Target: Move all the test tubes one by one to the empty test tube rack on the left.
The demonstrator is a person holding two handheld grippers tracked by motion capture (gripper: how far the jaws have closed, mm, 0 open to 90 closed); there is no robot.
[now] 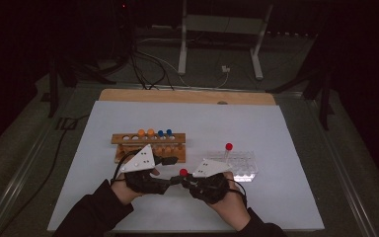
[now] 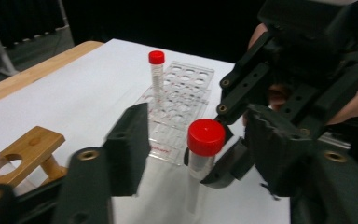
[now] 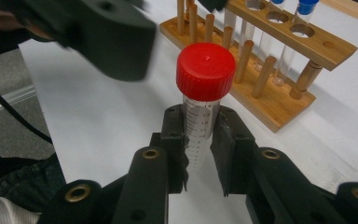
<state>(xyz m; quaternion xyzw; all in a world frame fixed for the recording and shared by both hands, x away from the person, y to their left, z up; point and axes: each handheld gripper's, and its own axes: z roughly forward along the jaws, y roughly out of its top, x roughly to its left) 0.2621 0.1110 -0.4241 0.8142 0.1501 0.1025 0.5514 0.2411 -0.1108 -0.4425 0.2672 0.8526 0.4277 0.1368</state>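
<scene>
A clear tube with a red cap (image 3: 205,70) stands upright between the pads of my right gripper (image 3: 200,144), which is shut on its graduated body. In the high view this tube's cap (image 1: 183,172) sits where the two grippers meet near the table's front. My left gripper (image 2: 200,133) faces the right one, and its jaws stand on either side of the tube's cap (image 2: 206,137) with a gap on each side. Its fingers (image 2: 128,149) do not touch the tube.
A wooden rack (image 1: 148,140) holding orange-capped and blue-capped tubes stands just behind the left hand. A clear plastic rack (image 1: 239,165) lies to the right with one red-capped tube (image 1: 228,146) upright in it. White sheet (image 1: 128,118) covers the table; floor and cables beyond.
</scene>
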